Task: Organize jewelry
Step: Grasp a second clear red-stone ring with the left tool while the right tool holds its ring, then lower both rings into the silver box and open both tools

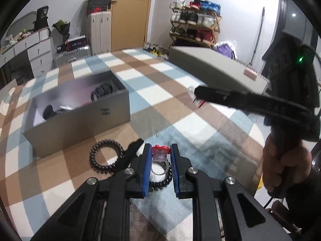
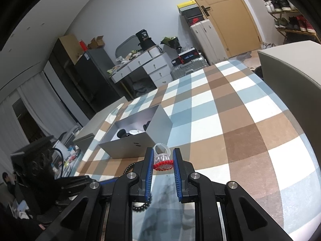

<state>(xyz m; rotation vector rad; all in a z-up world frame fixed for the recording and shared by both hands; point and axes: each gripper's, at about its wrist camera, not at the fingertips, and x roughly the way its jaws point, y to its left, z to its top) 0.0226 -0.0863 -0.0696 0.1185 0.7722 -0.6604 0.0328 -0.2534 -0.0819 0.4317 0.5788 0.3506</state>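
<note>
Desk (image 1: 180, 108) covered with a checked cloth in brown, pale blue and white. Left of centre in the left wrist view: open grey box (image 1: 80, 120), dark items inside. Lower centre: black coil hair tie (image 1: 104, 154) flat on the cloth, a second coil beside it, mostly hidden. Upper right: long grey box lid (image 1: 210, 64) lying near the far edge.

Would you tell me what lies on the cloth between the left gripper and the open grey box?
In the left wrist view, a black coiled hair tie lies on the checked cloth between the left gripper and the grey box.
</note>
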